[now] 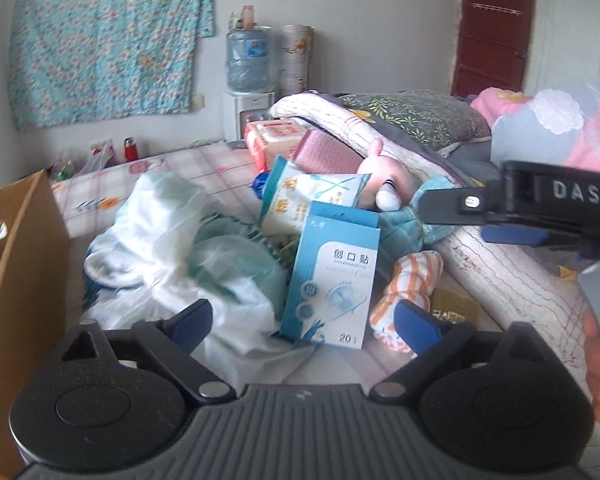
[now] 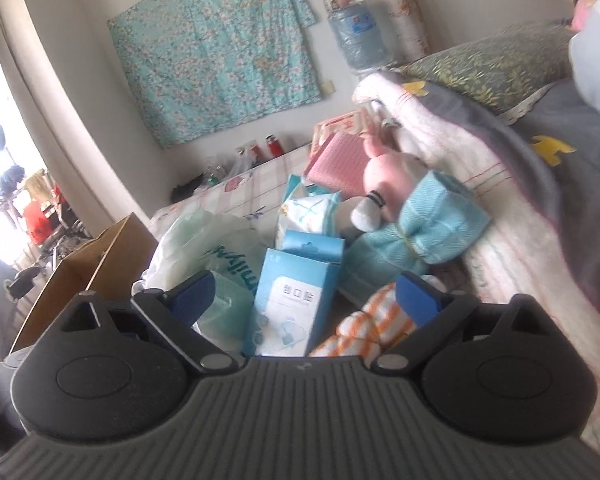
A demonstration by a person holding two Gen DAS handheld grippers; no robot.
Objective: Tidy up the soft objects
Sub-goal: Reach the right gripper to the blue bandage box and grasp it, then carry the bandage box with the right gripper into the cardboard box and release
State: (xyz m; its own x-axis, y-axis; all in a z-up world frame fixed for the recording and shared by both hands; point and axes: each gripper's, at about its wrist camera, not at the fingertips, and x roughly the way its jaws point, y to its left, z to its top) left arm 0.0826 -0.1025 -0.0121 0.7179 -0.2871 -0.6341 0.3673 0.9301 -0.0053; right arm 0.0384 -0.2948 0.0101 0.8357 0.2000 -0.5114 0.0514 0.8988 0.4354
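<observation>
Orange-striped sock (image 2: 364, 330) lies on the bed, just in front of the right gripper (image 2: 302, 292), a bit to its right. Both jaws stand apart, empty. The left gripper (image 1: 300, 316) is near too.

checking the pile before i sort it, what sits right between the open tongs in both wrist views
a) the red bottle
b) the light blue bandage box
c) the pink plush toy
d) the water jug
b: the light blue bandage box stands upright in the gap between the spread fingers of the left tongs, and it also fills the gap of the right tongs.
</observation>
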